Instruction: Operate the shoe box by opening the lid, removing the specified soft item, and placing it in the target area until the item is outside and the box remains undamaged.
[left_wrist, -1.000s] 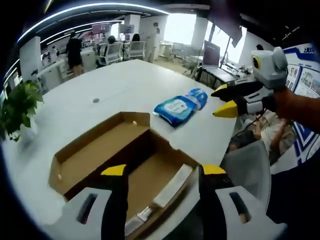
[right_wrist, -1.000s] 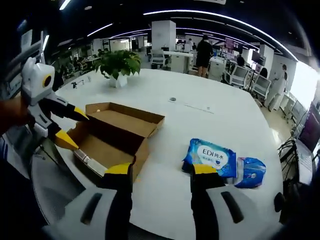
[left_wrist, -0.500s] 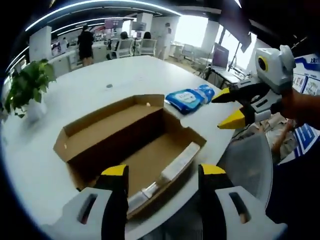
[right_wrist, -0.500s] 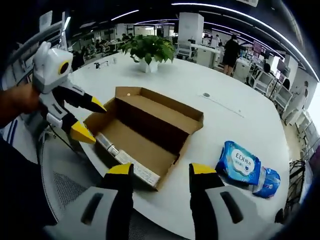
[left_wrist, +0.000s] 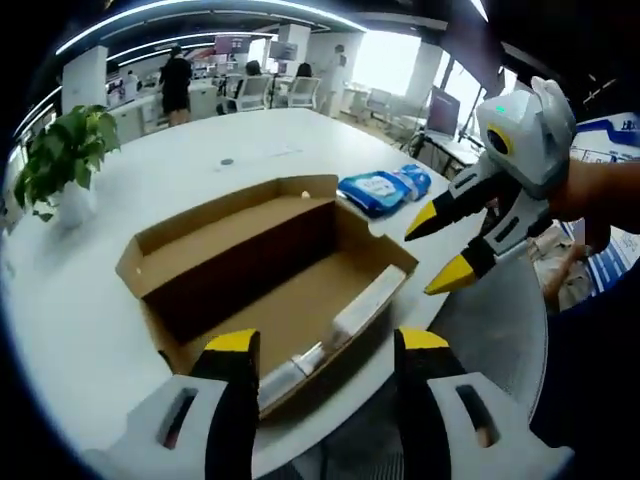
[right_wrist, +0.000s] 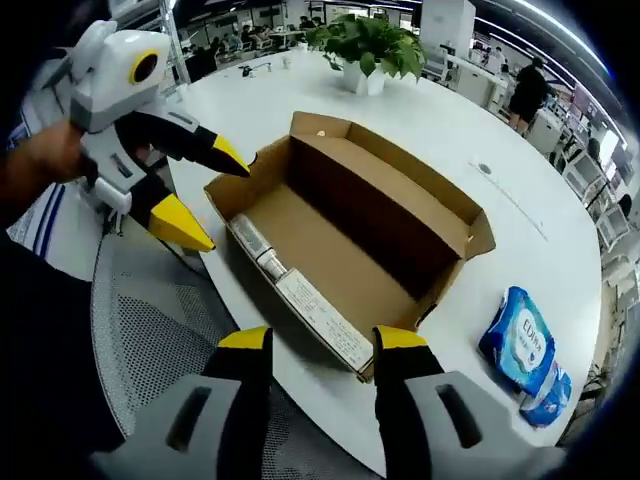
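Open shoe box (left_wrist: 270, 280) on white table (left_wrist: 70, 320); blue pack (left_wrist: 383, 189) beyond; right claw (left_wrist: 440, 250) spread

Over the last second both grippers have drawn in toward the open shoe box (right_wrist: 350, 235). The right gripper (left_wrist: 440, 250), formerly near the blue wipes pack (left_wrist: 375, 190), now hangs by the box's corner. The left gripper (right_wrist: 205, 195) stays open at the opposite end.
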